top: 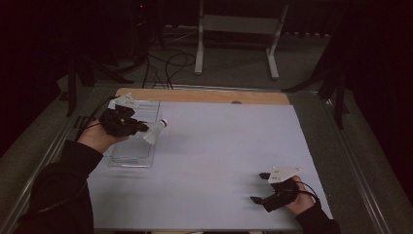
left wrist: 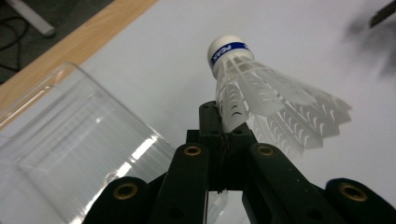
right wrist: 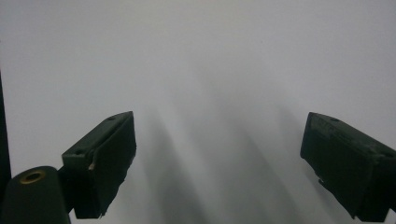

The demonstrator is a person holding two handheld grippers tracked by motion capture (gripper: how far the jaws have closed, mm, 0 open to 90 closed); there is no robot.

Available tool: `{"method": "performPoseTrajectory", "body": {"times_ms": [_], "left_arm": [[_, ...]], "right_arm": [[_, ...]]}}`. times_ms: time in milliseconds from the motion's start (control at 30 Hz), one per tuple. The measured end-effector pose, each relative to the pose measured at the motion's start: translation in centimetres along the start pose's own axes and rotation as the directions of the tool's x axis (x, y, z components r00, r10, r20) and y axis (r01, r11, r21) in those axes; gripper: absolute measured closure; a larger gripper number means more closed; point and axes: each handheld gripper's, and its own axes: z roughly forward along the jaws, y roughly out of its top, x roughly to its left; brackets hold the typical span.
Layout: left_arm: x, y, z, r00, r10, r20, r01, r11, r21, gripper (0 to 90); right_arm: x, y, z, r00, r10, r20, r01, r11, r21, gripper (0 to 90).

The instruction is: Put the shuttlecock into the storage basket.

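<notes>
My left gripper (top: 144, 128) is shut on the edge of a white plastic shuttlecock's (top: 156, 130) skirt, held in the air over the right rim of a clear plastic tray (top: 120, 158). In the left gripper view the shuttlecock (left wrist: 261, 95) points its white cork with a blue band up and away, and the closed jaws pinch one feather panel. The tray (left wrist: 70, 140) lies below and to the left. My right gripper (top: 259, 187) rests low over the white sheet at the near right, its jaws wide open with nothing between them (right wrist: 219, 163).
A white sheet (top: 219, 156) covers the table, with a wooden strip (top: 204, 96) along its far edge. Beyond the table stand a white metal frame (top: 238, 34) and loose cables (top: 168, 63) on the floor. Metal rails run along both table sides.
</notes>
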Motion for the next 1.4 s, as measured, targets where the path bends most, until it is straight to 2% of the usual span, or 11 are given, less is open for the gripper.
{"method": "performPoseTrajectory", "body": {"times_ms": [233, 333, 500, 633, 667, 833, 867, 933, 1067, 1133, 1400], "left_arm": [[0.8, -0.3, 0.0, 0.9960, -0.060, -0.066, 0.060, 0.9982, -0.011, 89.8], [1.2, -0.5, 0.1, 0.9903, -0.087, -0.109, 0.086, 0.9962, -0.016, 89.8], [1.6, -0.9, 0.3, 0.9858, -0.112, -0.125, 0.109, 0.9934, -0.035, 89.8], [2.0, -1.2, 0.4, 0.9778, -0.145, -0.151, 0.139, 0.9889, -0.051, 89.8], [2.2, -1.3, 0.5, 0.9711, -0.164, -0.173, 0.155, 0.9859, -0.062, 89.8], [2.5, -1.4, 0.9, 0.9656, -0.185, -0.183, 0.173, 0.9819, -0.077, 89.8], [2.7, -1.5, 1.2, 0.9596, -0.198, -0.200, 0.186, 0.9795, -0.078, 89.8], [2.7, -1.6, 1.3, 0.9577, -0.200, -0.207, 0.188, 0.9792, -0.078, 89.8], [3.2, -2.0, 1.9, 0.9414, -0.238, -0.239, 0.220, 0.9704, -0.099, 89.8], [3.3, -2.1, 2.1, 0.9362, -0.238, -0.259, 0.218, 0.9703, -0.105, 89.8], [4.0, -2.9, 3.0, 0.9239, -0.263, -0.278, 0.244, 0.9646, -0.102, 89.8]], "right_arm": [[0.1, 0.0, -0.1, 1.0000, -0.001, 0.002, 0.001, 1.0000, 0.000, 10.1], [0.1, 0.0, -0.1, 1.0000, 0.002, 0.004, -0.002, 1.0000, 0.001, 10.1], [0.0, -0.1, -0.1, 1.0000, 0.002, 0.003, -0.002, 1.0000, 0.003, 10.1], [0.1, -0.1, -0.1, 1.0000, 0.003, 0.002, -0.003, 1.0000, 0.005, 10.1], [0.1, 0.0, -0.1, 1.0000, 0.004, 0.002, -0.004, 1.0000, 0.006, 10.1], [0.1, -0.1, -0.1, 1.0000, 0.004, -0.001, -0.004, 1.0000, 0.005, 10.1], [0.1, 0.0, -0.1, 1.0000, 0.002, 0.001, -0.002, 1.0000, 0.006, 10.1], [0.1, 0.0, -0.1, 1.0000, -0.002, 0.000, 0.002, 1.0000, 0.003, 10.1], [0.1, 0.0, -0.2, 1.0000, 0.001, 0.001, -0.001, 1.0000, 0.002, 10.1], [0.1, -0.1, -0.2, 1.0000, 0.005, -0.002, -0.005, 1.0000, 0.002, 10.2], [0.1, 0.0, -0.1, 1.0000, 0.000, -0.003, 0.000, 1.0000, 0.003, 10.2]]}}
